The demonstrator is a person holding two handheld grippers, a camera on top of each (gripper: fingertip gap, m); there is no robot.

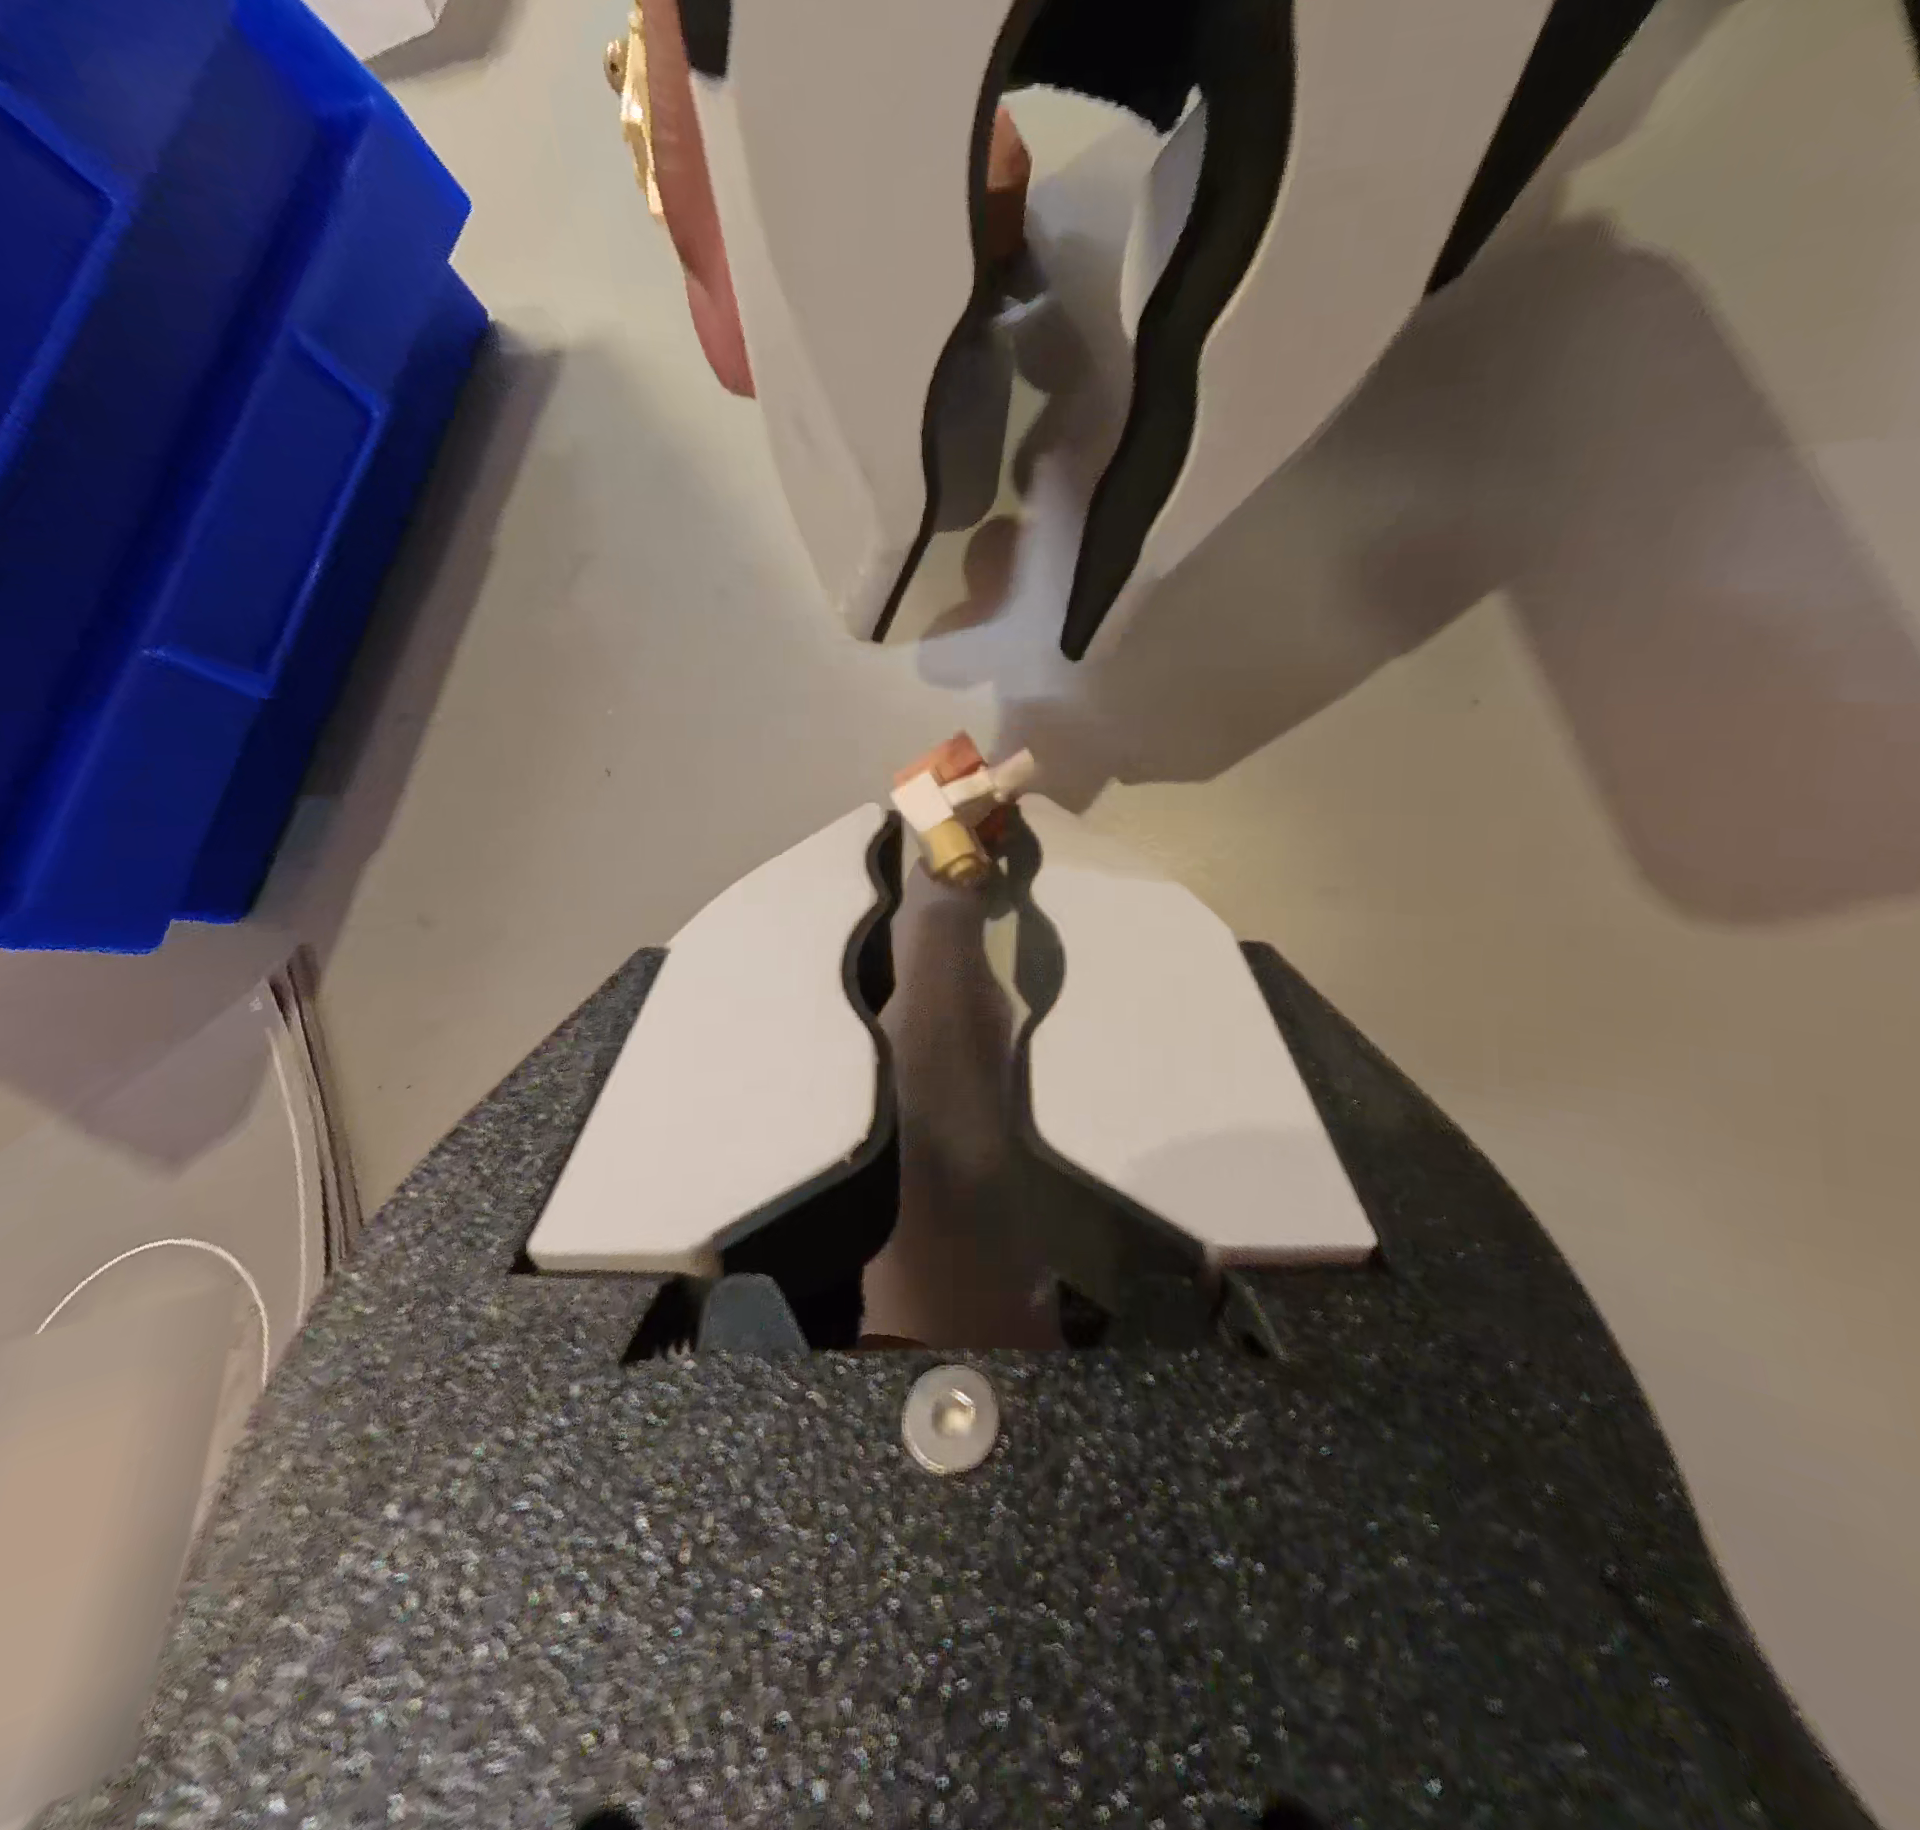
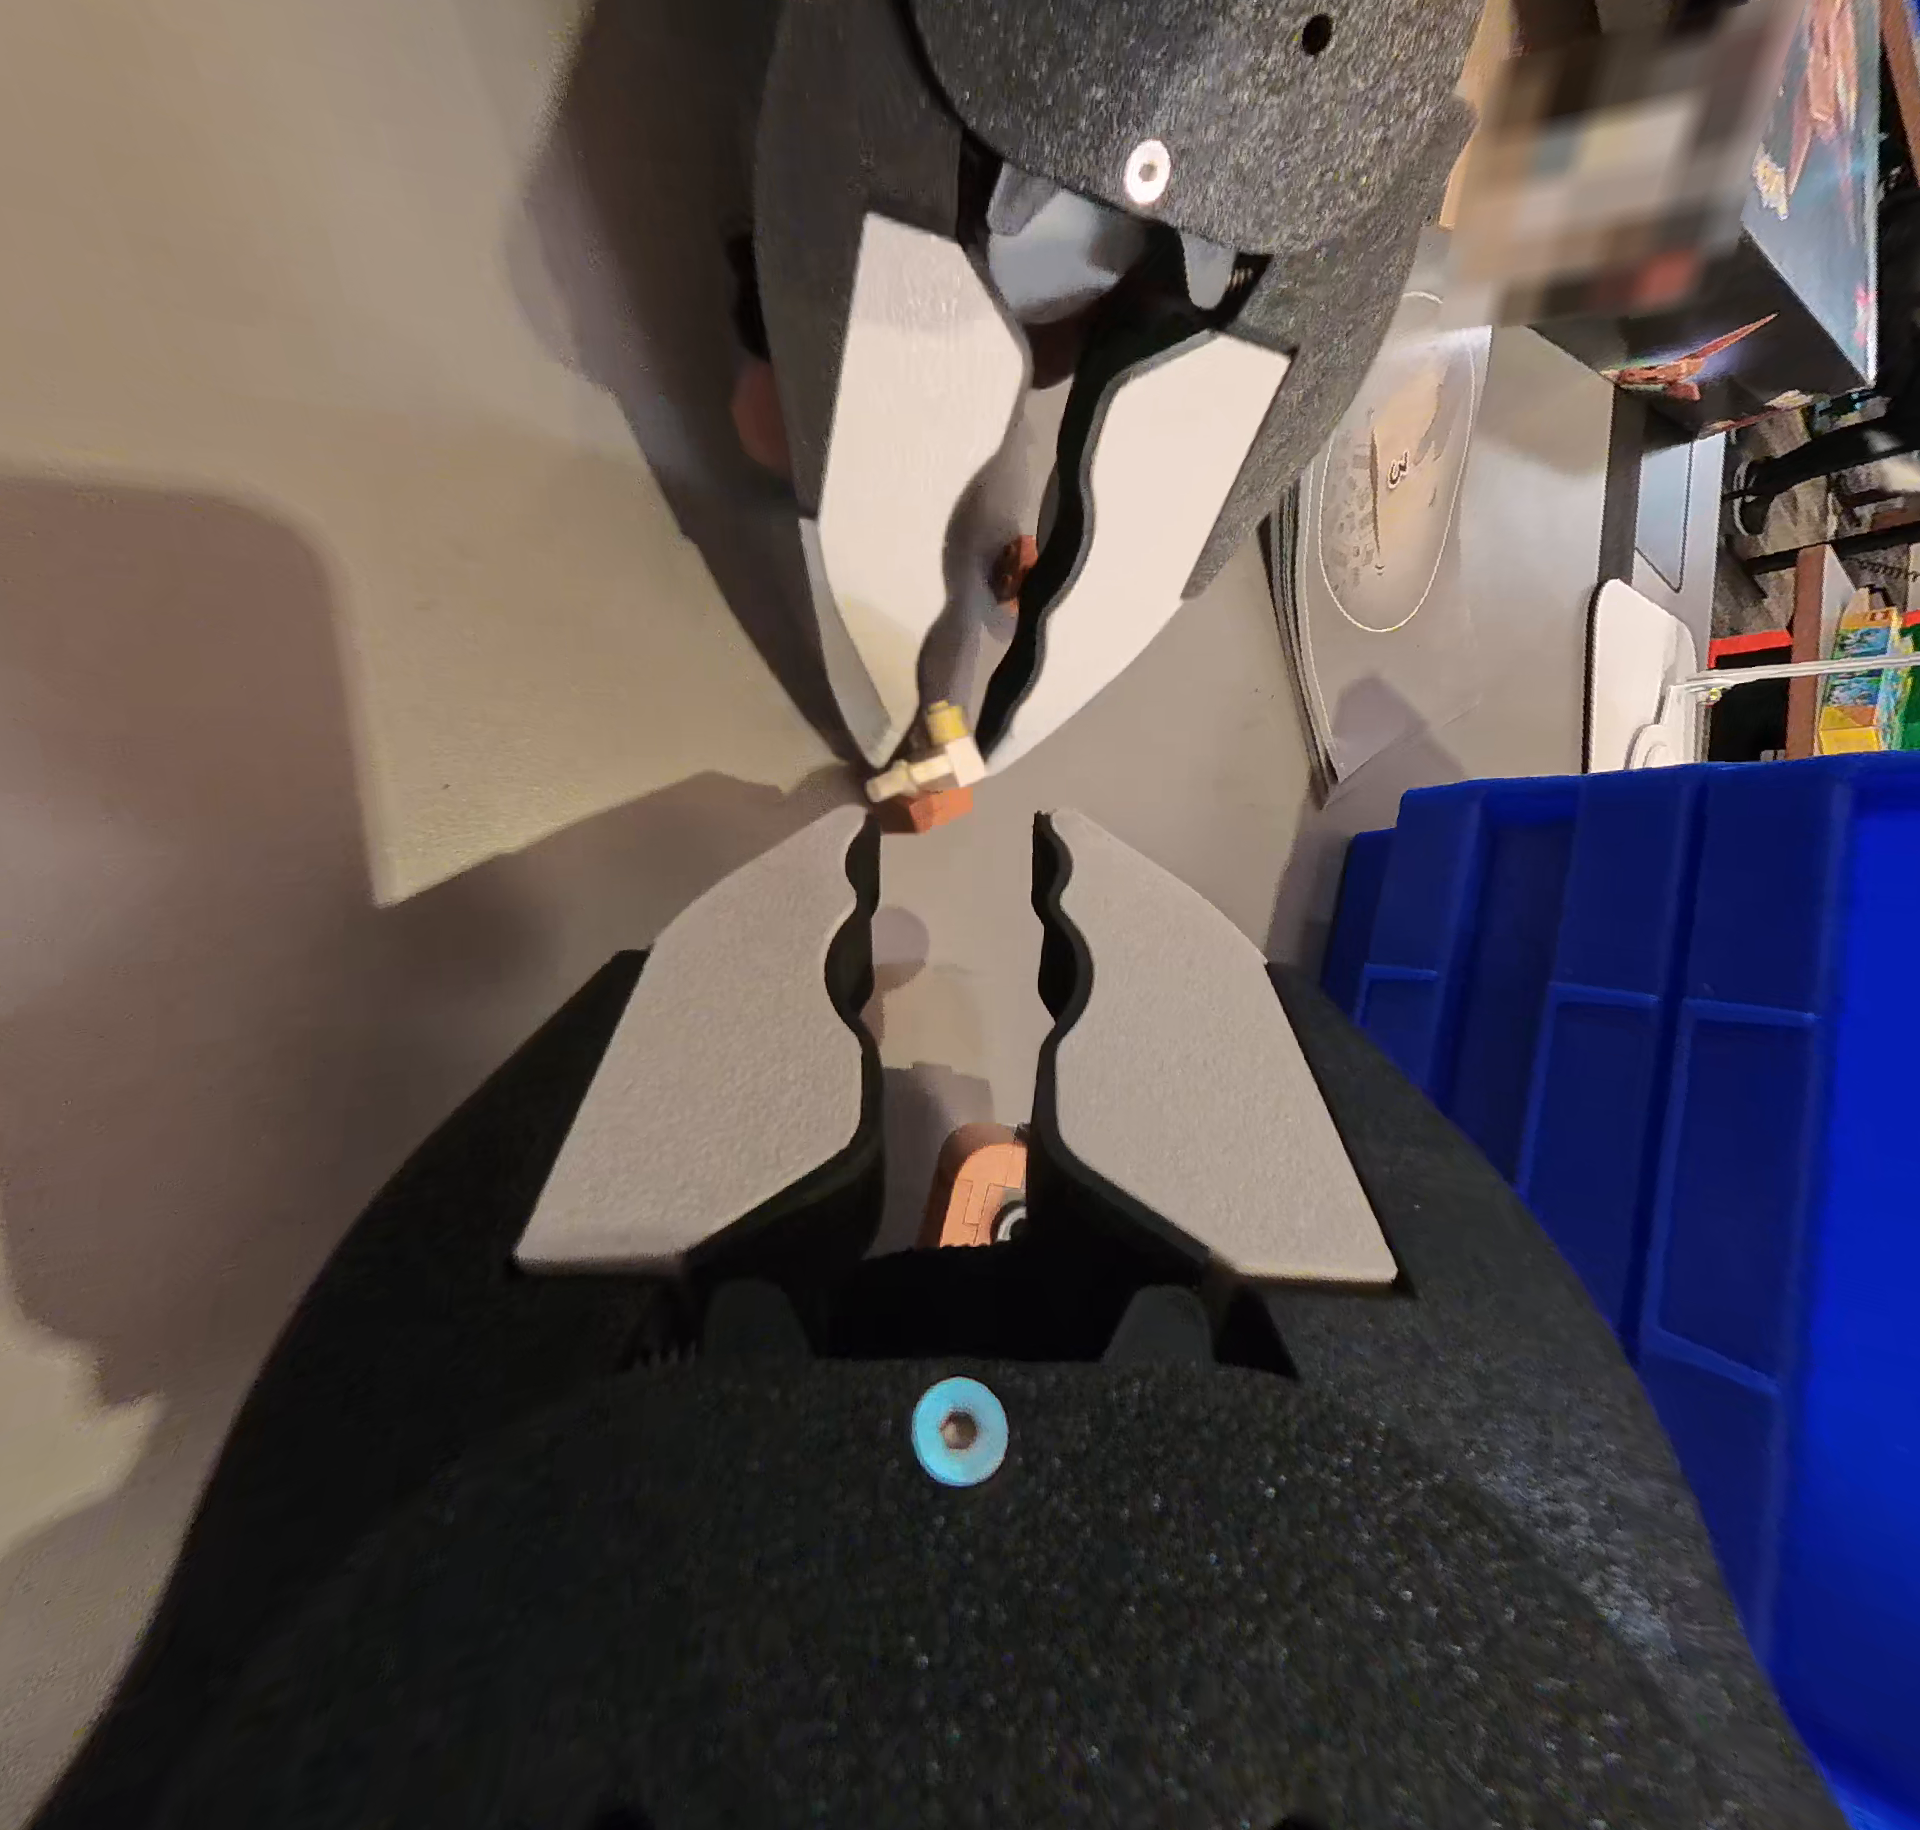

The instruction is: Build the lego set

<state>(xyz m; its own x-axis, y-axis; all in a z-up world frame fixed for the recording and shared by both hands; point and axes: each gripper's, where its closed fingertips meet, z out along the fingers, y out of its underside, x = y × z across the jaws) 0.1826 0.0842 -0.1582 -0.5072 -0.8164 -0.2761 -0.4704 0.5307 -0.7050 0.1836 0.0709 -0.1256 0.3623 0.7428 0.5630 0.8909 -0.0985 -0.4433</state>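
My left gripper (image 1: pixel 961 850) pinches a small lego assembly (image 1: pixel 961 804) at the very tips of its jaws: white and reddish-brown bricks with one gold round piece. It is held above the grey bench (image 1: pixel 623 637), not resting on it. My right gripper (image 2: pixel 951 824) has its jaws spread, empty, facing the assembly from the opposite side and just beside it. A blue bin (image 2: pixel 1662 1053) stands near.

I judge the hold is thin, only on the gold piece, so if my right jaws push from the side, the assembly can turn or pop out. If they close crooked, the small white clip may break off.
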